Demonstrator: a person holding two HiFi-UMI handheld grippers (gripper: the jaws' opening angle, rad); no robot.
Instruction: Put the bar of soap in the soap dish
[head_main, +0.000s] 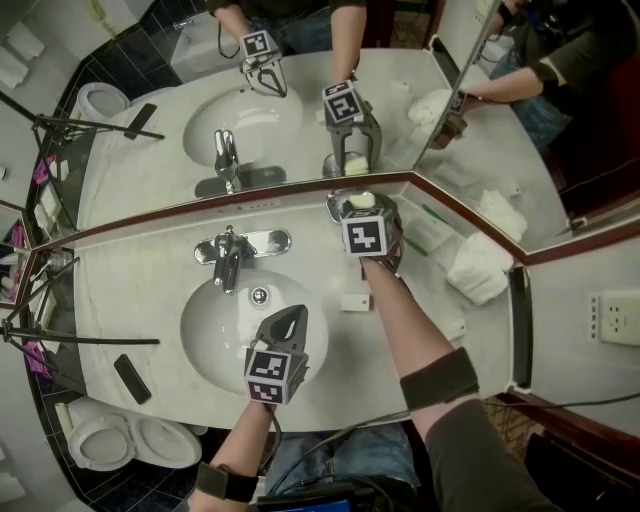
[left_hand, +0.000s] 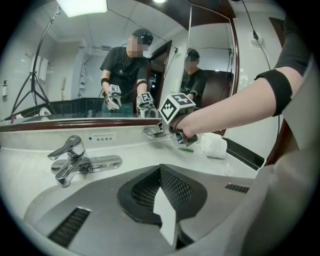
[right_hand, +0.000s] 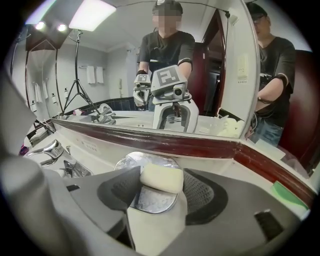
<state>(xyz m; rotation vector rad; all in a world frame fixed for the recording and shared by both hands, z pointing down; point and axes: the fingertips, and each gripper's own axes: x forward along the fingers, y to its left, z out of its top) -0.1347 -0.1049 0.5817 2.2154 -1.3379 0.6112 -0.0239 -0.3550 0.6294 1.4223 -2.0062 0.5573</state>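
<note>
The step in hand seems to be the setting down itself. The right gripper (right_hand: 161, 192) is at the soap dish (right_hand: 135, 160), and the bar of soap (right_hand: 161, 177) is between its jaws, directly above the dish. The two pads stand against the two short ends of the bar, so I judge it clamped. I cannot tell whether the bar's underside already touches the dish, but it looks very close, over the far half of the dish.

The next move, I think, calls for lowering the bar fully if needed. After that the jaws should open and draw straight back, so the pads do not drag the bar off the smooth metal.

The left gripper (left_hand: 161, 187) has its jaws together on nothing, well apart from the dish.

The bar is small, pale cream and matte, with rounded corners. The dish is round and shiny.
</note>
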